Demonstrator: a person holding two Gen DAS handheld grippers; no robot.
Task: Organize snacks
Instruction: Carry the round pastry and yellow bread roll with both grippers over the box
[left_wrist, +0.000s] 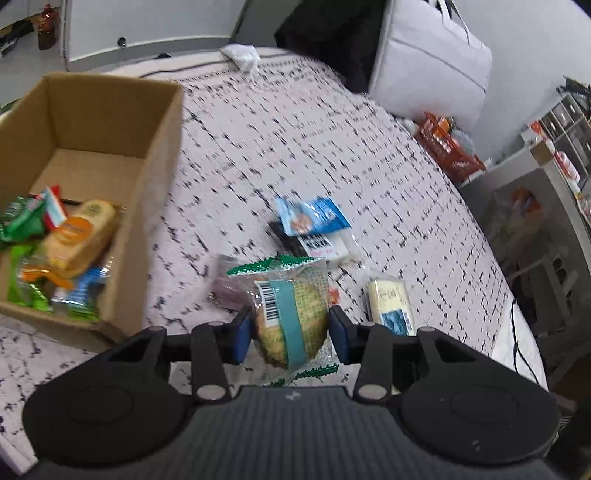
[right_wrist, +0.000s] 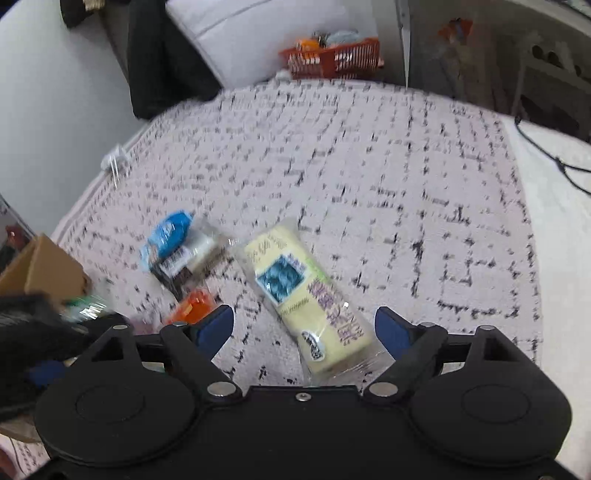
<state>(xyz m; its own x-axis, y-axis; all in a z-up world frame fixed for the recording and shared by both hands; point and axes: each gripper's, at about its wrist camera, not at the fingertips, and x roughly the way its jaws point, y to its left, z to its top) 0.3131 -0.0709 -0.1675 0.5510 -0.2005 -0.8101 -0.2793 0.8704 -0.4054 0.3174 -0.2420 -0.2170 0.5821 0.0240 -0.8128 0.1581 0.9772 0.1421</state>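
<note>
The left gripper (left_wrist: 291, 334) clamps a wrapped pastry (left_wrist: 291, 314); carry it over the box (left_wrist: 147, 177) rim before releasing. The right gripper (right_wrist: 304, 328), spread wide, probably straddles the yellow packet (right_wrist: 306, 295); centre it first.

Cardboard box (left_wrist: 110, 147) cut off at the left edge; purple packet (left_wrist: 225, 291) half hidden behind the wrapped cookie (left_wrist: 291, 314); pale snack bar's (right_wrist: 306, 295) print blurred, unreadable.

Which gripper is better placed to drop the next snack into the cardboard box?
Left. The left gripper is already shut on the green-edged cookie packet, with the cardboard box close on its left. The right gripper is open over the pale yellow packet, gripping nothing.
</note>
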